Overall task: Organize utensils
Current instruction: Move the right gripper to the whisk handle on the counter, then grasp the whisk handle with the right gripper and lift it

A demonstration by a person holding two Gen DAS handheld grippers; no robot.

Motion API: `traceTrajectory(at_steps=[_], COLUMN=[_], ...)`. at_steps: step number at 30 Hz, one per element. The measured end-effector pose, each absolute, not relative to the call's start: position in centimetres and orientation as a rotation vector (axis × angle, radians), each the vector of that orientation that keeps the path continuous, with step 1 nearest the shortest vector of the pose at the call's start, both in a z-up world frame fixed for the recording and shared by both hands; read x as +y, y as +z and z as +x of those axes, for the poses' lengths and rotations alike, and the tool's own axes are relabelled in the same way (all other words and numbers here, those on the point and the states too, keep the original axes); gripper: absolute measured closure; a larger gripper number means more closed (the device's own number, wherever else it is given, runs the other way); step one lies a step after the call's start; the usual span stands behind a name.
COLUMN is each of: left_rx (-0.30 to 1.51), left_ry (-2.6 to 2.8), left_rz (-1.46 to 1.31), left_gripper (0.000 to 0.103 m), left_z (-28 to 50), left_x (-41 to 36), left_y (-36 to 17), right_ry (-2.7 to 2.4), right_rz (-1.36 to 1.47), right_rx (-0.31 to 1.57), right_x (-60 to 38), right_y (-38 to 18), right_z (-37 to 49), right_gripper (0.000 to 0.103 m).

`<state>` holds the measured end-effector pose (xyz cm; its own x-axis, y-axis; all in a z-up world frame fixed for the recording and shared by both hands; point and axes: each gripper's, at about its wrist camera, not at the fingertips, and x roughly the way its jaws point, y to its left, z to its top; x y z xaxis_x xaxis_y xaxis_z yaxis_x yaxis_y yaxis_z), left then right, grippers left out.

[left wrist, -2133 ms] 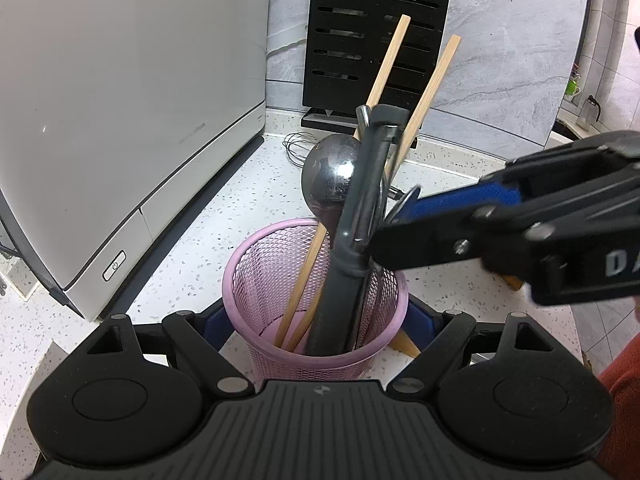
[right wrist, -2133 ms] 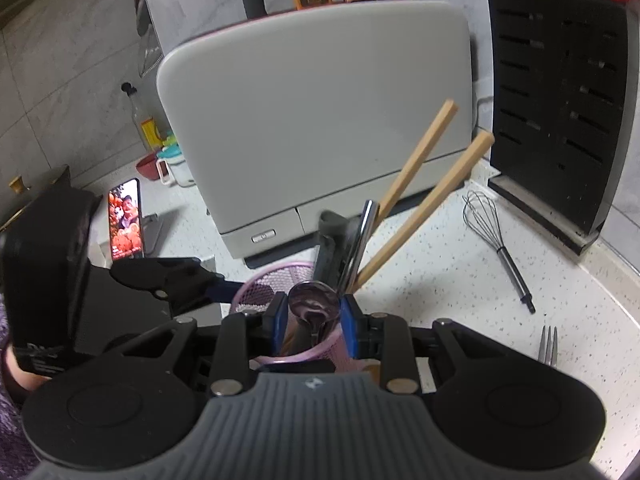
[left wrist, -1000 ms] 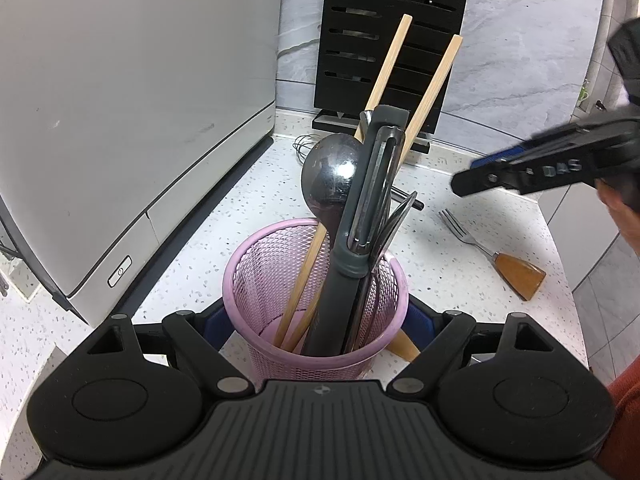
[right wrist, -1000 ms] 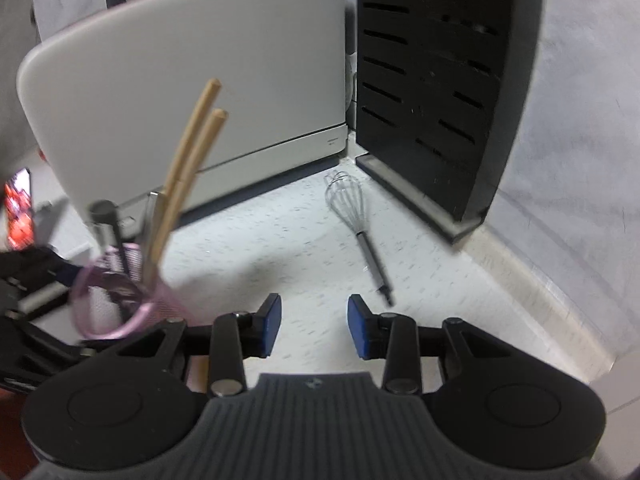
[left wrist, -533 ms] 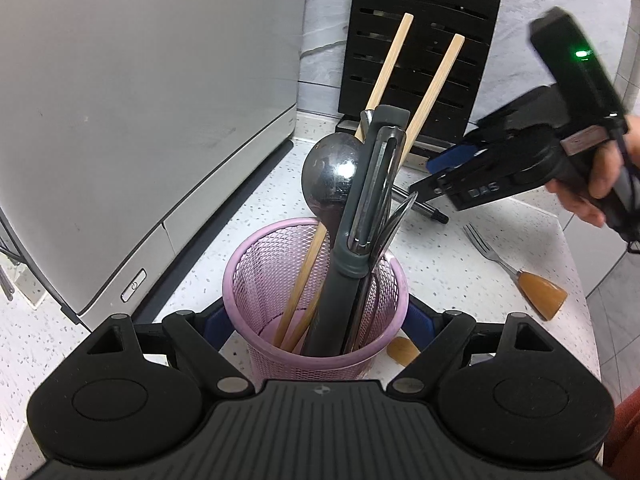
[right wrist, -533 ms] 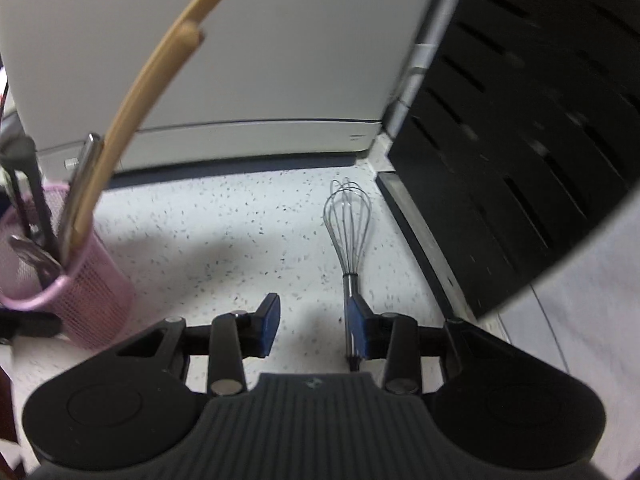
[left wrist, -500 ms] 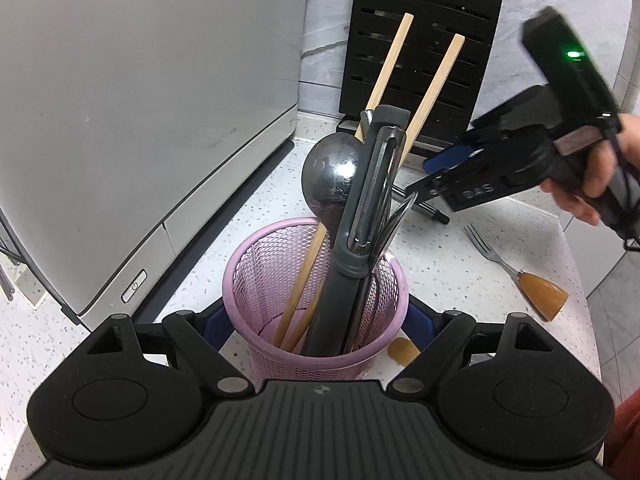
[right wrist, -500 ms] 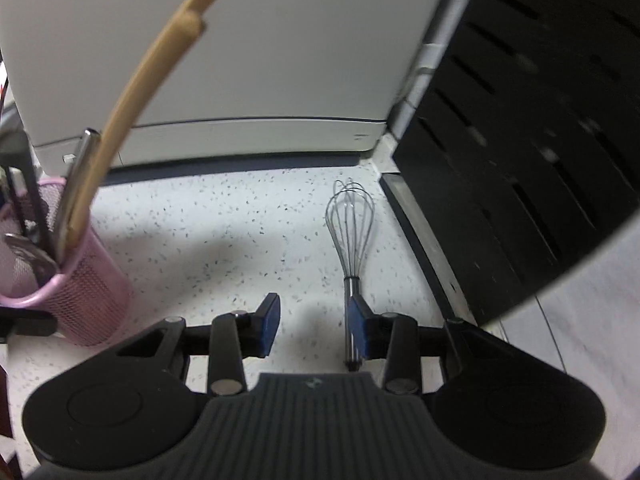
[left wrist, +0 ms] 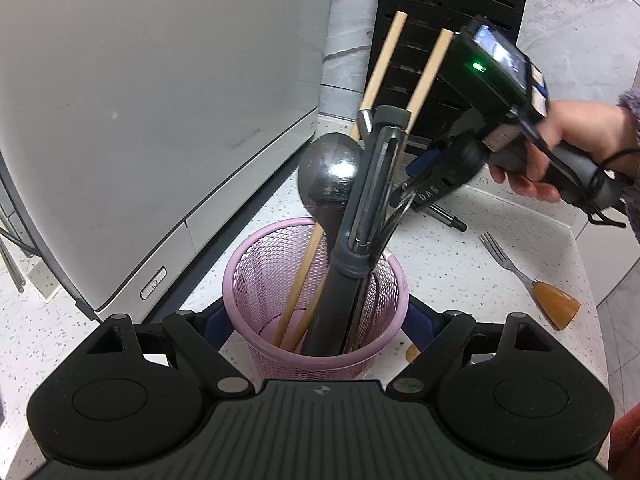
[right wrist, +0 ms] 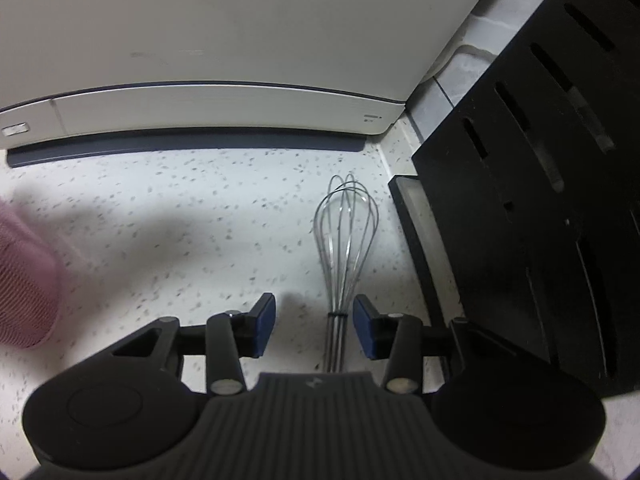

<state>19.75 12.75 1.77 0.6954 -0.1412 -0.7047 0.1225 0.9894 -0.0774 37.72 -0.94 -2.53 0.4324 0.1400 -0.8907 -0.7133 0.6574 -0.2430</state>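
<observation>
Thin steel wire makes up the whisk [right wrist: 346, 236], which lies flat on the speckled counter [right wrist: 180, 208] between your right gripper [right wrist: 314, 326]'s spread blue pads [right wrist: 266, 320], its loops pointing away from you and its stem running back under the gripper body. It looks light, and the loops would likely spring and slip if squeezed, so take hold on the stiff stem just behind the small band where the wires gather; it sits nearer your right-hand pad, so centre up first. The black slotted rack [right wrist: 540, 184] stands close on that side. Your left gripper [left wrist: 316, 316] is clamped around the pink mesh cup [left wrist: 256, 276], which holds the chopsticks [left wrist: 424, 76], spoon [left wrist: 330, 176] and peeler [left wrist: 368, 216]. A wooden-handled fork [left wrist: 524, 276] lies off to its right.
</observation>
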Motion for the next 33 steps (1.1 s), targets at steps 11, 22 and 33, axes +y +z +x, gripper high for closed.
traceTrajectory(at_steps=[11,22,33], left_rx=[0.788,0.788,0.791], left_ry=[-0.146,-0.151,-0.164], left_rz=[-0.025,-0.025,-0.036], left_gripper=[0.005,0.005,0.005], left_z=[19.7,19.6,19.6], left_x=[12.5,12.3,12.8], left_y=[1.7,1.8,1.9], right_ry=[0.515,0.463,0.433], right_rz=[-0.576,-0.498,-0.457], right_rx=[1.081,1.104,1.052], right_x=[0.0,0.4,-1.0], right_y=[-3.0,-3.9,-2.4], right_z=[41.5,43.1,41.9], right_gripper=[0.061,0.067,0.071])
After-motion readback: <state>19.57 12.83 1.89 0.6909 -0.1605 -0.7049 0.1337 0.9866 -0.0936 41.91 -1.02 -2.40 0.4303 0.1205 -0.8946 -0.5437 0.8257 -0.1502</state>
